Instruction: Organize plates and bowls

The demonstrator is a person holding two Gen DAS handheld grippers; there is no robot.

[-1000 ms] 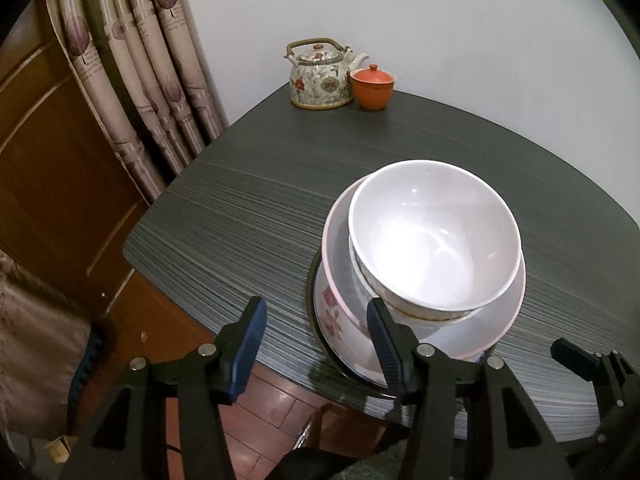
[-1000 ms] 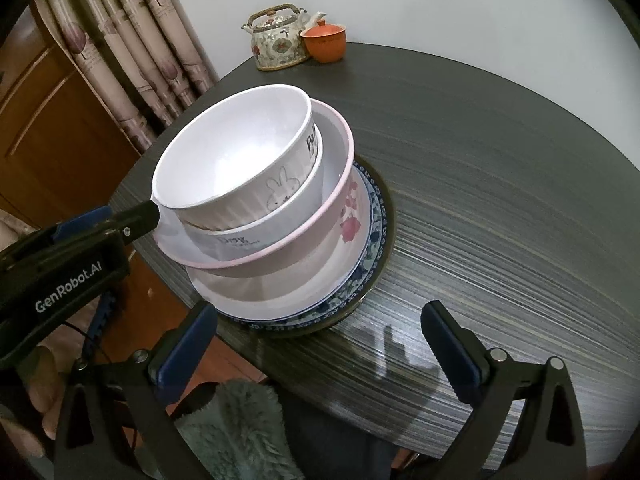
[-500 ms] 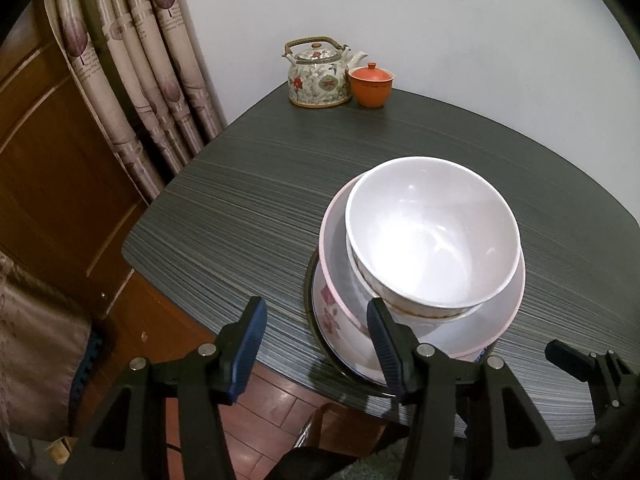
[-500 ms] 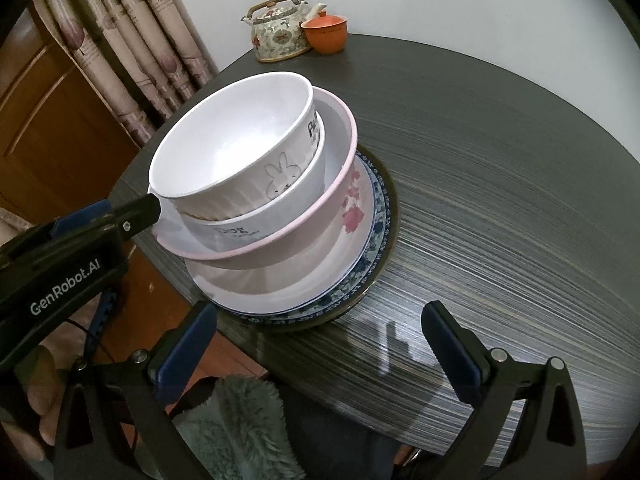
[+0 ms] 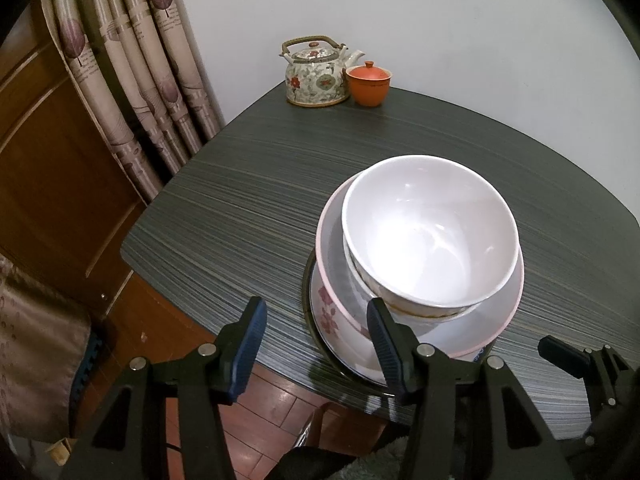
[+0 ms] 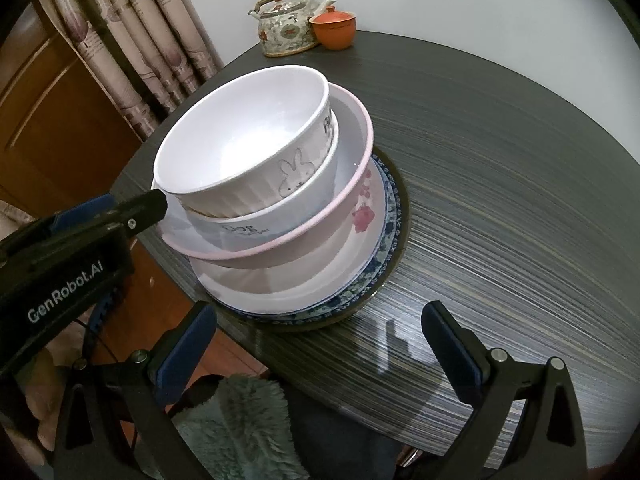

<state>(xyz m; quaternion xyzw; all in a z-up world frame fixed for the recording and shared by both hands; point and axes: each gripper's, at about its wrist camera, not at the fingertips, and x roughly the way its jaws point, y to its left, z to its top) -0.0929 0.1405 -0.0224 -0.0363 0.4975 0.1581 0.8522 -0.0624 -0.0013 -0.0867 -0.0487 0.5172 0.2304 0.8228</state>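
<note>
Stacked plates and bowls (image 6: 280,200) stood near the table's (image 6: 500,168) front edge, both grippers released and empty.
Judged heavy, rigid, glazed-slick and breakable, the dark base plate (image 6: 394,240) to the rabbit bowl (image 6: 248,136) looked best taken by a rim. Left gripper (image 5: 316,328) hung beside the stack; right gripper (image 6: 320,344) hovered before it. Lower dishes were largely hidden, their count uncertain; lettering on the second bowl (image 6: 256,224) was unreadable.
</note>
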